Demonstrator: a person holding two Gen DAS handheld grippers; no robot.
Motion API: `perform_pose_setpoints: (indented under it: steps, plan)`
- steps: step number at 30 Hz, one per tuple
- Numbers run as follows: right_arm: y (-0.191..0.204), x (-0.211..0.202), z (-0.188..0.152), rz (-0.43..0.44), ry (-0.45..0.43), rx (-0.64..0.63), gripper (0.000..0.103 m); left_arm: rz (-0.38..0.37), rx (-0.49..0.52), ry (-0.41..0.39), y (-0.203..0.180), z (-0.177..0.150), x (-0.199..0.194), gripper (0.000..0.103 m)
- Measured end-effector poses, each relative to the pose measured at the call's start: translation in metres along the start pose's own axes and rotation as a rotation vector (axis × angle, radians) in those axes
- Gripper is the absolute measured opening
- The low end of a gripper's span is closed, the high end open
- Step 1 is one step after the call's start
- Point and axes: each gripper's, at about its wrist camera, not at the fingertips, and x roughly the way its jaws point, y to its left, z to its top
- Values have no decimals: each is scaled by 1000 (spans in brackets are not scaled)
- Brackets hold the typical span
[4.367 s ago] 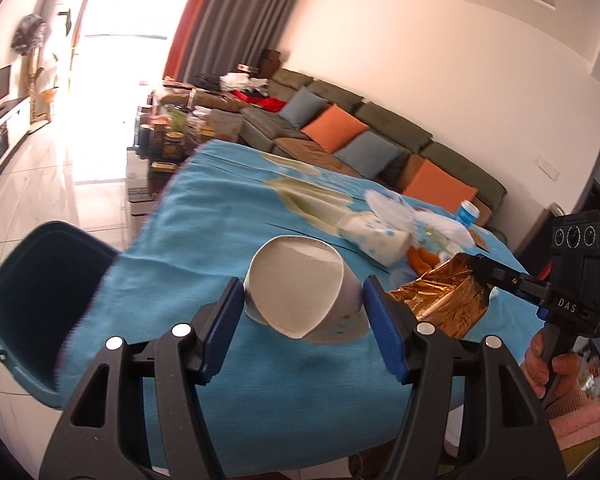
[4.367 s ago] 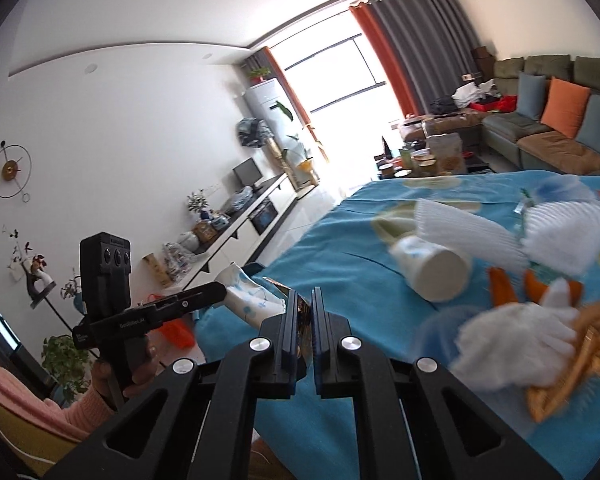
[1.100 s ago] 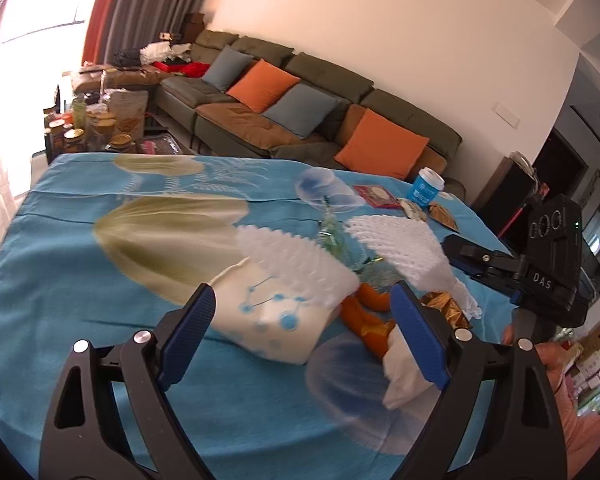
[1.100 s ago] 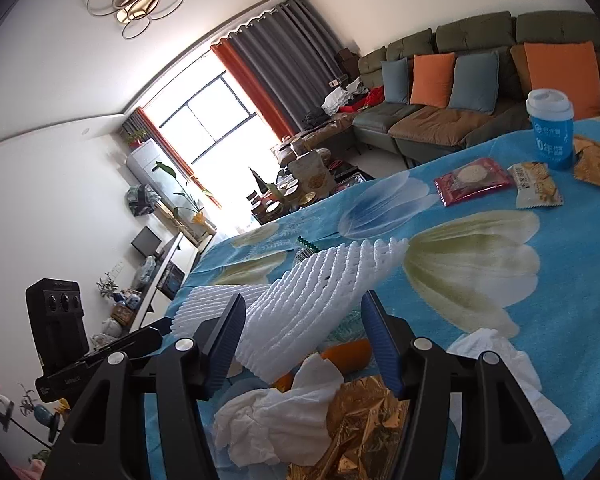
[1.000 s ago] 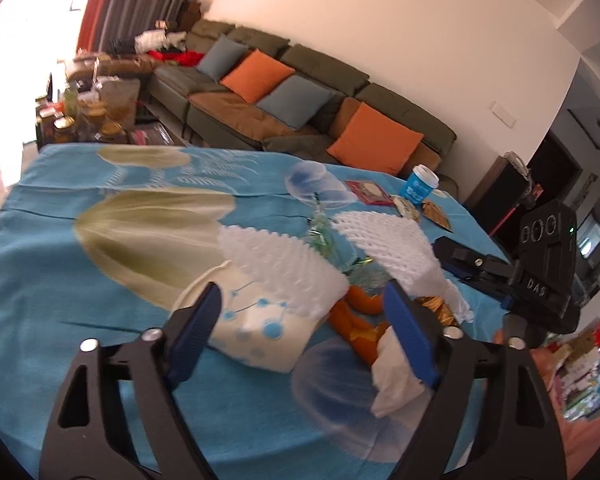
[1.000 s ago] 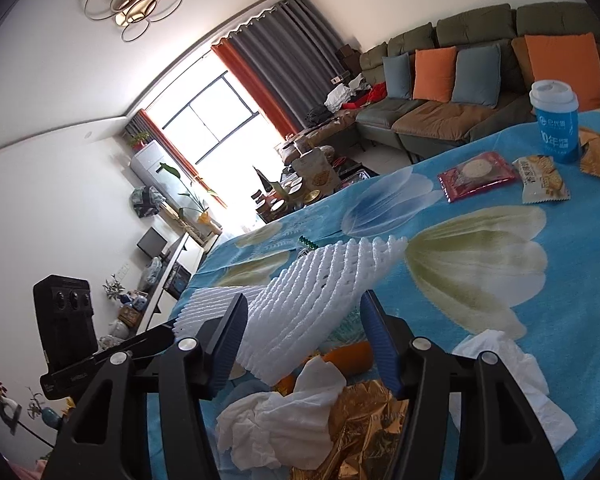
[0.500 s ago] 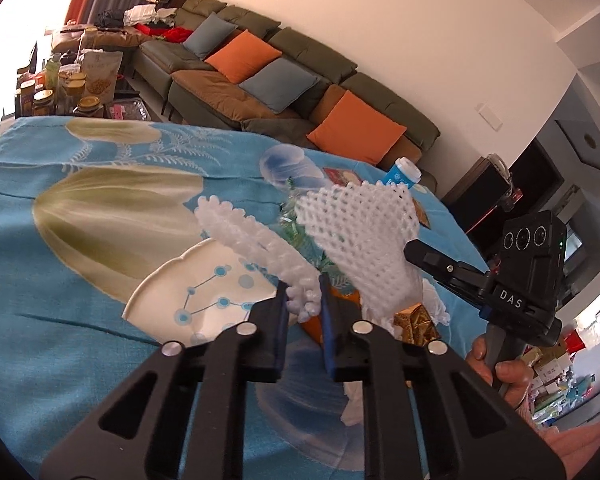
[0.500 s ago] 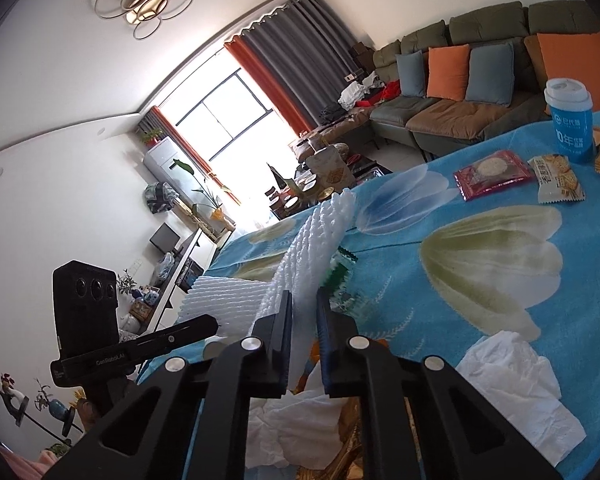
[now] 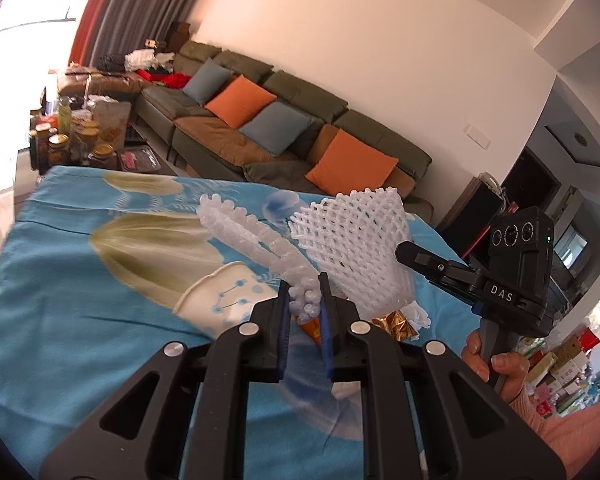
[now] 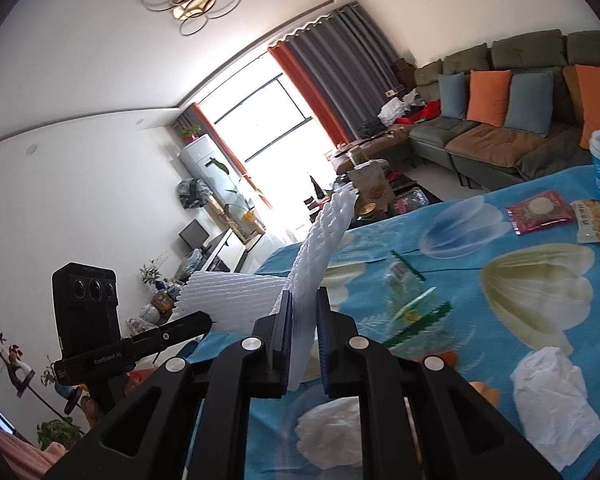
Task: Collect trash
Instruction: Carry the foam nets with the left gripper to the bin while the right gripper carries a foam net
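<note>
My left gripper [image 9: 305, 307] clamped on one white foam net [image 9: 256, 240], my right gripper [image 10: 303, 330] clamped on another foam sleeve [image 10: 324, 240], flattened paper cup [image 9: 216, 300] at nine o'clock of my left jaws, blue tablecloth [image 9: 60, 280] beneath

My left gripper [image 9: 305, 307]: foam net [image 9: 256, 240] between its pads, above paper cup [image 9: 220, 300] on tablecloth [image 9: 60, 280]. My right gripper [image 10: 303, 312]: second foam net [image 10: 324, 232], tissue [image 10: 552, 400] to its right.

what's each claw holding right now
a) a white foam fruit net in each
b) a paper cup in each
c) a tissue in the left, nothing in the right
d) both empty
a: the left claw is shut on one white foam net, and the right claw is shut on another foam net.
</note>
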Motion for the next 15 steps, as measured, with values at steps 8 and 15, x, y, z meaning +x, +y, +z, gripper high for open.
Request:
perform_pose_setpoints:
  steps: [8,15]
  plan:
    - [34,28,-9,87,64,-51,10,72,-6,-41,12,-21,-60,13]
    - [66,59,-20,166,140,-85,10,144,-41,-77,27,-46,-114,13]
